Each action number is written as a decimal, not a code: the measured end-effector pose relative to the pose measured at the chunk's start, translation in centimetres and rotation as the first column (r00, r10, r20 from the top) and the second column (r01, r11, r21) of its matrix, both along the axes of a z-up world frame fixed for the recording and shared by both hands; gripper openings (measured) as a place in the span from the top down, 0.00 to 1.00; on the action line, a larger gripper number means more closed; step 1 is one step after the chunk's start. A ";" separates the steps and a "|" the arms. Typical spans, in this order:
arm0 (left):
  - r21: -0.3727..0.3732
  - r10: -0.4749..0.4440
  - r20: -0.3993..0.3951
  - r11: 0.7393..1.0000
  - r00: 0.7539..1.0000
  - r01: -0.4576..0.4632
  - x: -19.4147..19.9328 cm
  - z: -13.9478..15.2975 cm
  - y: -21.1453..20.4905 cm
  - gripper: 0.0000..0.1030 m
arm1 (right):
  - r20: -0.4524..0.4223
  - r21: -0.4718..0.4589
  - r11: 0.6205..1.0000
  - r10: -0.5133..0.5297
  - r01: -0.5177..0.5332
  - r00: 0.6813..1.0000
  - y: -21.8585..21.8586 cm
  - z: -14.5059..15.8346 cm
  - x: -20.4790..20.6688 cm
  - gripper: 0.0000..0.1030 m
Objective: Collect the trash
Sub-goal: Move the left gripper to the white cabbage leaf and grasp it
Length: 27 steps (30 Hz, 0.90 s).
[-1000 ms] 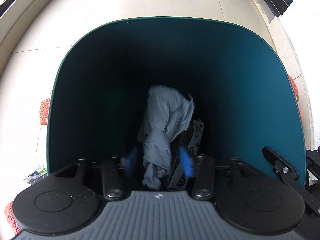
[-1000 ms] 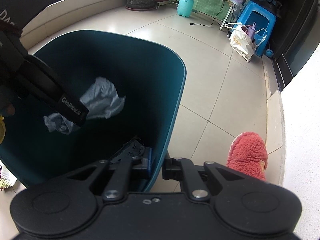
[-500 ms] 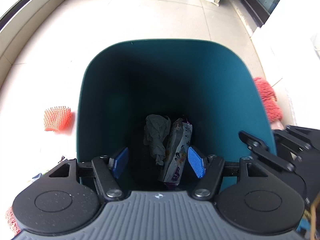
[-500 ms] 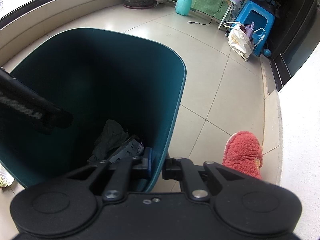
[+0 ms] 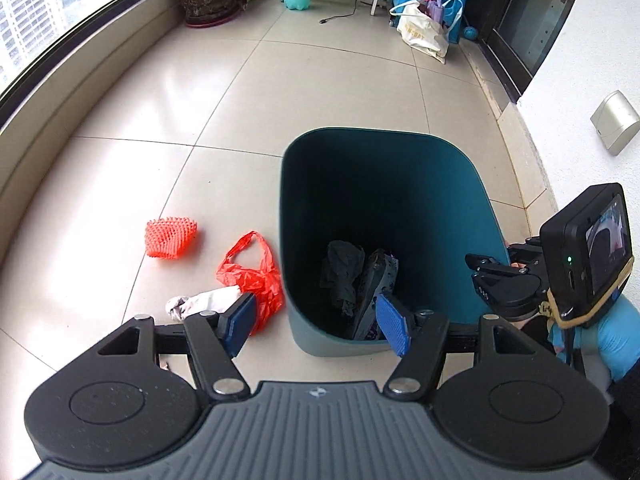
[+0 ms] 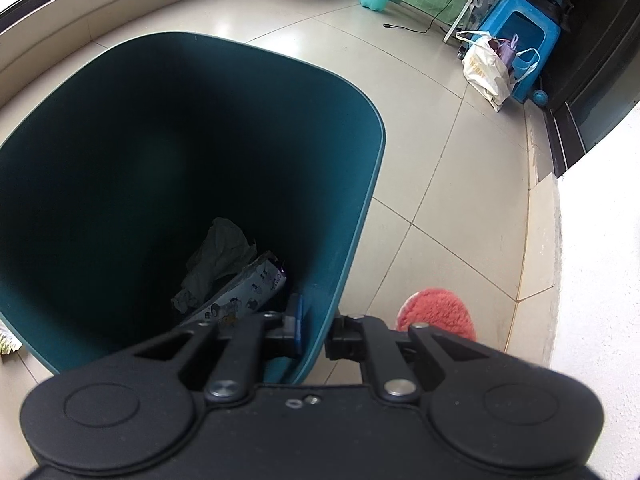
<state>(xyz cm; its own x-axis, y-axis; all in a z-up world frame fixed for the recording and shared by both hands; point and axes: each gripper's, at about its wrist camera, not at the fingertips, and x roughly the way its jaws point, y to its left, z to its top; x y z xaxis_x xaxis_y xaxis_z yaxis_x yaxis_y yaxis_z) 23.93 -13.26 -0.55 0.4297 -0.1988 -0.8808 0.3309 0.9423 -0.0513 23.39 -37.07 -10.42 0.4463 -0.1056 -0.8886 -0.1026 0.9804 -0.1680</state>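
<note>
Left wrist view: mesh, red bag and tissue lie lower left, outside bin. Left gripper is spread, empty. Right gripper is clamped on bin rim; bin could be tipped if tugged.

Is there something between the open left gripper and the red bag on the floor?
Nothing visible blocks it. The red bag lies on the floor just ahead of the left gripper, beside the bin, touching a white wrapper.
</note>
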 end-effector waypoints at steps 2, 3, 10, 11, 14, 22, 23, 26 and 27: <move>0.010 0.014 0.007 1.000 1.000 -0.014 -0.4 0.1 1.1 0.37 | -0.022 -0.001 1.000 0.006 -0.006 1.000 -0.1 0.0 0.3 0.91; 0.015 0.020 0.007 1.000 1.000 -0.020 -0.4 0.1 1.7 0.37 | -0.038 0.003 1.000 0.008 -0.008 0.999 -0.2 0.0 0.5 0.91; 0.004 0.066 -0.007 0.998 0.998 -0.066 -0.1 -1.1 4.8 0.37 | -0.089 -0.010 0.999 0.052 -0.053 0.995 0.4 -0.1 0.9 0.89; 0.000 0.072 -0.007 0.997 0.997 -0.072 -0.1 -1.4 5.2 0.36 | -0.083 -0.006 0.999 0.049 -0.049 0.995 0.3 -0.1 0.9 0.90; -0.022 0.104 -0.016 0.994 0.994 -0.104 0.1 -2.2 6.5 0.28 | -0.068 -0.010 0.998 0.064 -0.065 0.996 0.4 -0.4 0.6 0.89; -0.016 0.182 -0.045 0.983 0.982 -0.183 0.6 -6.2 10.1 0.28 | -0.068 0.008 0.997 0.074 -0.074 0.995 0.1 -0.1 0.2 0.89; -0.005 0.194 -0.045 0.981 0.980 -0.194 0.7 -6.9 10.7 0.28 | -0.069 0.006 0.997 0.074 -0.074 0.995 0.1 -0.1 0.2 0.89; 0.009 0.221 -0.048 0.975 0.974 -0.221 1.0 -8.7 12.1 0.28 | -0.067 -0.007 0.997 0.079 -0.080 0.995 0.3 -0.2 0.1 0.89; 0.013 0.231 -0.043 0.973 0.972 -0.231 1.2 -9.3 12.6 0.28 | -0.067 -0.007 0.997 0.078 -0.078 0.995 0.4 -0.2 0.1 0.89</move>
<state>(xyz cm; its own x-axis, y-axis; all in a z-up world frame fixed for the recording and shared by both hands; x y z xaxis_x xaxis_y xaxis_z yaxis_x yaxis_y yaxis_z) 25.12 -0.69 -9.81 0.4239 -0.0916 -0.9011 0.1015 0.9934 -0.0532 23.49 -36.71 -10.61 0.3933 -0.0818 -0.9157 -0.1900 0.9673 -0.1680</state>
